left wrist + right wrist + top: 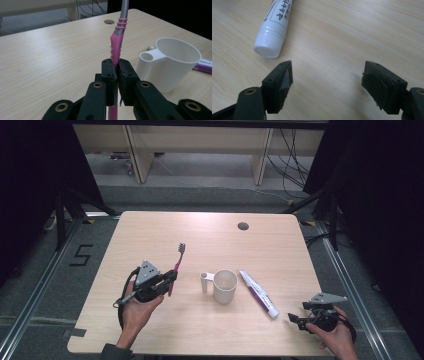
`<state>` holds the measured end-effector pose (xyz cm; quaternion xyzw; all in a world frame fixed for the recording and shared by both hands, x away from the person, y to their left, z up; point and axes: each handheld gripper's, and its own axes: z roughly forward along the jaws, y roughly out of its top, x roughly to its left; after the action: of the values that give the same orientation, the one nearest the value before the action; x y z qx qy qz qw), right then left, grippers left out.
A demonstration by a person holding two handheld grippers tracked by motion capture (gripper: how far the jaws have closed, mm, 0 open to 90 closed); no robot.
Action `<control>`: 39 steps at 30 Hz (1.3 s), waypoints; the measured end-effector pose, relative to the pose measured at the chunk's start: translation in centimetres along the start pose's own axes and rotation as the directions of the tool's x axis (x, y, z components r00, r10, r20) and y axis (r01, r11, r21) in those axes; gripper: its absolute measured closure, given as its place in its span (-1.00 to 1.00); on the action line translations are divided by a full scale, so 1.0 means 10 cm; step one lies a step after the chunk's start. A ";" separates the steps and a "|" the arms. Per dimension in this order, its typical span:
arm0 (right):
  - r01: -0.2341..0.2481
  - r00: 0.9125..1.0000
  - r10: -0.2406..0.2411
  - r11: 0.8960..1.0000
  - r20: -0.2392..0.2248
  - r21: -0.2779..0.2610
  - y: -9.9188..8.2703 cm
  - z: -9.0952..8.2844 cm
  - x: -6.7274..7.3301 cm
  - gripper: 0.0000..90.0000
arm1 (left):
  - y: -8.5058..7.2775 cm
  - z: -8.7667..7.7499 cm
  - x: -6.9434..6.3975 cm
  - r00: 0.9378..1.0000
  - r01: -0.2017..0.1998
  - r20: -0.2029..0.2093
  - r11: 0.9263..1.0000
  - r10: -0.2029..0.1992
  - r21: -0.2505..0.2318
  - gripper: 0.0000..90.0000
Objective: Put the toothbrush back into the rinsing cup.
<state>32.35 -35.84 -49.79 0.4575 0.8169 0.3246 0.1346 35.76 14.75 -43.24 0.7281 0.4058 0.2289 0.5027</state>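
Observation:
A pink and grey toothbrush (176, 266) is clamped by its pink handle in my left gripper (171, 279), left of the cup; its bristled head points toward the far side of the table. In the left gripper view the jaws press on the toothbrush handle (115, 50). A white cup (224, 286) with a side handle stands at the table's middle, and it also shows as the cup (172, 62) to the right of that gripper. A white and purple toothpaste tube (258, 293) lies right of the cup. My right gripper (298, 318) stands open near the front right corner, just short of the tube's white cap (268, 45).
The light wooden table (150, 235) has a round cable hole (243, 226) near its far edge. Beyond the table are a grey floor, desk legs and loose cables. Dark curtains hang at both sides.

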 end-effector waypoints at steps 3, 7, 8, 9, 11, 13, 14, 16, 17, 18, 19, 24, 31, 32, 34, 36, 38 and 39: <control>0.001 1.000 -0.001 1.000 0.001 0.000 0.00 0.00 0.00 -0.44 | 0.04 0.04 -0.02 1.000 -0.003 0.003 1.000 0.003 -0.014 0.85; 0.019 1.000 -0.019 1.000 0.005 -0.004 0.00 0.00 -0.03 -0.44 | 0.09 0.07 -0.03 1.000 0.006 0.006 0.999 -0.005 -0.046 0.85; 0.021 1.000 -0.021 1.000 0.008 -0.005 0.00 0.00 -0.03 -0.44 | 0.12 0.09 -0.04 1.000 0.003 0.011 0.998 -0.002 -0.059 0.85; 0.002 1.000 -0.002 1.000 0.002 0.003 0.00 0.00 -0.02 -0.44 | 0.13 0.09 -0.05 1.000 -0.001 0.007 0.998 0.002 -0.059 0.85; 0.010 1.000 -0.010 1.000 0.007 -0.004 0.00 0.00 -0.03 -0.44 | 0.16 0.11 -0.07 1.000 -0.001 0.014 0.997 0.002 -0.075 0.85; 0.017 1.000 -0.017 1.000 0.005 -0.009 0.00 0.00 -0.02 -0.44 | 0.20 0.12 -0.10 1.000 -0.005 0.013 0.996 0.007 -0.092 0.85; -0.017 1.000 0.017 1.000 0.003 -0.002 0.00 -0.01 0.01 -0.44 | 0.21 0.13 -0.12 1.000 -0.009 0.009 0.995 0.010 -0.101 0.85; 0.014 1.000 -0.014 1.000 0.020 -0.018 0.00 -0.01 -0.01 -0.44 | 0.24 0.15 -0.16 1.000 -0.009 0.010 0.992 0.010 -0.123 0.85; 0.014 1.000 -0.014 1.000 0.020 -0.018 0.00 -0.01 -0.01 -0.44 | 0.24 0.15 -0.16 1.000 -0.009 0.010 0.992 0.010 -0.123 0.85; 0.016 1.000 -0.015 1.000 0.020 -0.019 0.00 -0.01 -0.01 -0.44 | 0.25 0.16 -0.17 1.000 -0.012 0.011 0.990 0.014 -0.137 0.85; -0.003 1.000 0.003 1.000 0.013 -0.007 0.01 -0.02 0.00 -0.44 | 0.26 0.17 -0.18 1.000 -0.016 0.017 0.989 0.019 -0.150 0.85; -0.009 1.000 0.009 1.000 0.013 -0.010 0.01 -0.02 0.00 -0.44 | 0.29 0.20 -0.23 1.000 -0.002 0.027 0.982 0.007 -0.188 0.85; 0.009 1.000 -0.008 1.000 0.016 -0.017 0.00 -0.01 -0.01 -0.44 | 0.33 0.27 -0.31 0.999 0.007 0.051 0.978 0.004 -0.208 0.85; -0.007 1.000 0.007 1.000 0.001 -0.007 0.01 0.00 0.00 -0.44 | 0.34 0.28 -0.32 0.999 0.008 0.054 0.978 0.003 -0.210 0.85; 0.008 1.000 -0.008 1.000 0.000 -0.021 0.01 0.00 0.00 -0.44 | 0.35 0.29 -0.33 0.998 0.010 0.057 0.978 0.002 -0.210 0.85; 0.027 1.000 -0.027 0.999 0.002 -0.034 0.01 0.01 -0.01 -0.44 | 0.37 0.31 -0.35 0.998 0.013 0.061 0.976 0.000 -0.216 0.85; 0.001 1.000 -0.001 1.000 0.000 -0.017 0.01 0.00 0.00 -0.44 | 0.39 0.34 -0.37 0.998 0.010 0.066 0.975 0.004 -0.221 0.85; 0.001 1.000 -0.001 1.000 0.000 -0.017 0.01 0.00 0.00 -0.44 | 0.39 0.34 -0.37 0.998 0.010 0.066 0.975 0.004 -0.221 0.85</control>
<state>32.39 -35.83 -49.70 0.4558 0.8143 0.3314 0.1389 37.58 9.18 -40.72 0.6743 0.3622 0.2477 0.5939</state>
